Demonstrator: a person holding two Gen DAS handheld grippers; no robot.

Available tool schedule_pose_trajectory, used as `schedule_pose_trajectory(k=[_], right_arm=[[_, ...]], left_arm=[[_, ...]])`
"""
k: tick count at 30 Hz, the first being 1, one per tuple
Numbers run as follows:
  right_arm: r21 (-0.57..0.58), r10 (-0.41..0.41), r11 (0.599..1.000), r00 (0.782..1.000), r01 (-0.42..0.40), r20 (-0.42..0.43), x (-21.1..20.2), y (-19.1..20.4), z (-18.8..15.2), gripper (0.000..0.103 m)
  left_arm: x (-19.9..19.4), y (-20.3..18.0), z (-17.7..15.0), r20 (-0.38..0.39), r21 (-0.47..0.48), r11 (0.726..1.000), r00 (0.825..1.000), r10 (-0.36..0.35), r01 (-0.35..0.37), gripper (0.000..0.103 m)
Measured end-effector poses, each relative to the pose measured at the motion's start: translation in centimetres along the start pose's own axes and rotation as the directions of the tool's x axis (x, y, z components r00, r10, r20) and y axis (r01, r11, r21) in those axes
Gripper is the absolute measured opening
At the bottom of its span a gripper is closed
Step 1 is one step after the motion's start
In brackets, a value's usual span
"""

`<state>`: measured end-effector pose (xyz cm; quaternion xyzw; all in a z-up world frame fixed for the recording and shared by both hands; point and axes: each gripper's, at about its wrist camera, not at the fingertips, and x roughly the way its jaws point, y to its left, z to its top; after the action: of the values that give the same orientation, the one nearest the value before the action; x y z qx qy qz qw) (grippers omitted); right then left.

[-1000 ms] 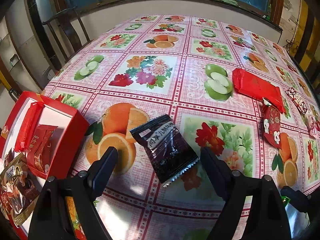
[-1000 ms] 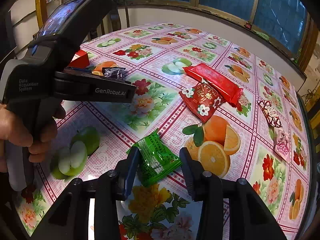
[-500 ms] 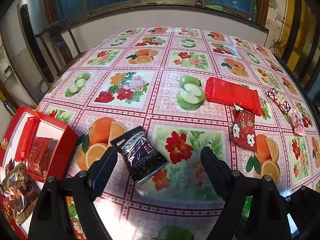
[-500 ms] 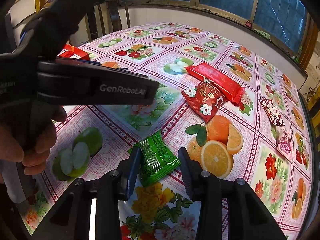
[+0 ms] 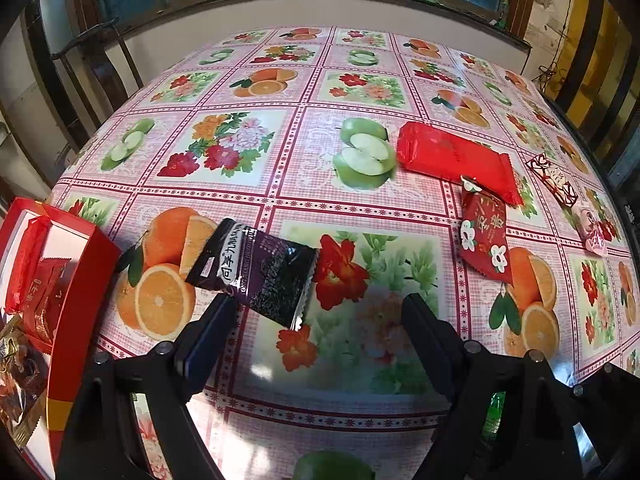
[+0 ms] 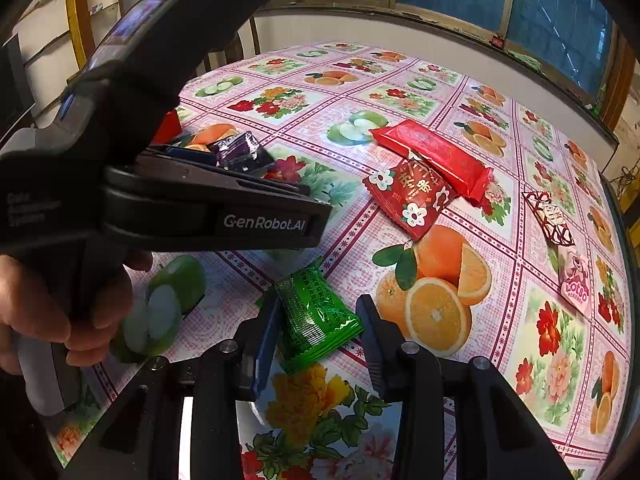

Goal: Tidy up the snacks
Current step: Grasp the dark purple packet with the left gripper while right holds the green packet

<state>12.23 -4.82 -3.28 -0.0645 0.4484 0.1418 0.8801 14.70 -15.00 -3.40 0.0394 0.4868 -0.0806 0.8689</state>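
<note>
The right gripper [image 6: 316, 330] straddles the green packet [image 6: 316, 316] on the tablecloth [image 6: 480, 352], jaws narrowed, left pad touching, right pad still w/ a gap; best to close squarely on the pouch's middle, not its crimped edge. The left gripper [image 5: 316, 320] hangs wide open, empty, just short of the black packet [image 5: 256, 268] beside the red box [image 5: 80, 280]. Legible: "GenRobot.AI" on the tool, "LOTSO" on the pink packet [image 6: 574, 284].

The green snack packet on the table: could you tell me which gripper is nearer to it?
Right. The right gripper has its jaws on either side of the green packet. The left gripper sits farther left, by the black packet.
</note>
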Motion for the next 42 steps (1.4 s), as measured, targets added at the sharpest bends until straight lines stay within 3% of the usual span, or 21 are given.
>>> schedule_pose_trajectory(k=[7, 9, 15, 21, 26, 29, 31, 32, 33, 35, 39, 42], right_arm=[[-0.005, 0.004, 1.000, 1.000, -0.004, -0.001, 0.0, 0.0, -0.1, 0.040], [0.005, 0.012, 1.000, 1.000, -0.012, -0.005, -0.1, -0.2, -0.1, 0.039], [0.119, -0.002, 0.993, 1.000, 0.005, -0.021, -0.1, -3.0, -0.1, 0.038], [0.348, 0.019, 0.938, 1.000, -0.011, -0.019, -0.2, -7.4, -0.1, 0.037], [0.454, -0.007, 0.891, 1.000, 0.007, -0.002, -0.4, -9.3, -0.4, 0.036], [0.473, -0.003, 0.881, 1.000, 0.001, 0.003, -0.4, -9.7, -0.3, 0.036], [0.474, -0.006, 0.880, 1.000, 0.003, 0.003, -0.4, -9.7, -0.3, 0.036], [0.475, -0.004, 0.880, 1.000, 0.001, 0.004, -0.4, -9.6, -0.2, 0.036], [0.476, 0.000, 0.879, 1.000, -0.002, 0.005, -0.4, -9.7, -0.2, 0.036], [0.479, 0.006, 0.878, 1.000, -0.009, 0.008, -0.3, -9.7, -0.2, 0.036], [0.482, 0.010, 0.876, 1.000, -0.013, 0.010, -0.3, -9.8, -0.3, 0.036], [0.484, 0.016, 0.875, 1.000, -0.020, 0.012, -0.3, -9.8, -0.3, 0.036]], left_arm=[[0.1, -0.1, -0.1, 0.016, 0.001, 1.000, 1.000, 0.006, -0.006, 0.084], [0.0, -0.1, -0.1, 0.035, 0.012, 1.000, 0.999, -0.003, 0.003, 0.070], [-0.3, -0.1, -0.2, 0.059, 0.030, 0.999, 0.998, -0.019, 0.017, 0.051], [-0.8, 1.4, -0.5, 0.064, 0.017, 0.999, 0.997, -0.038, 0.037, 0.029], [-1.4, 3.1, -1.2, 0.051, -0.031, 0.994, 0.994, -0.100, 0.102, 0.025], [-1.9, 3.9, -1.6, 0.045, -0.046, 0.996, 0.996, -0.074, 0.076, 0.026], [-2.2, 4.2, -1.4, 0.049, -0.050, 0.997, 0.997, -0.064, 0.066, 0.027], [-2.2, 4.2, -1.2, 0.046, -0.052, 0.997, 0.998, -0.051, 0.054, 0.035], [-2.2, 4.2, -0.8, 0.046, -0.058, 0.998, 0.998, -0.033, 0.035, 0.053], [-2.2, 4.1, 0.1, 0.053, -0.072, 0.997, 0.999, 0.005, -0.001, 0.077], [-1.6, 3.7, 1.8, 0.029, -0.073, 0.997, 1.000, 0.000, 0.002, 0.087], [-0.5, 3.6, 2.7, 0.015, -0.068, 0.997, 0.999, 0.030, -0.029, 0.087]])
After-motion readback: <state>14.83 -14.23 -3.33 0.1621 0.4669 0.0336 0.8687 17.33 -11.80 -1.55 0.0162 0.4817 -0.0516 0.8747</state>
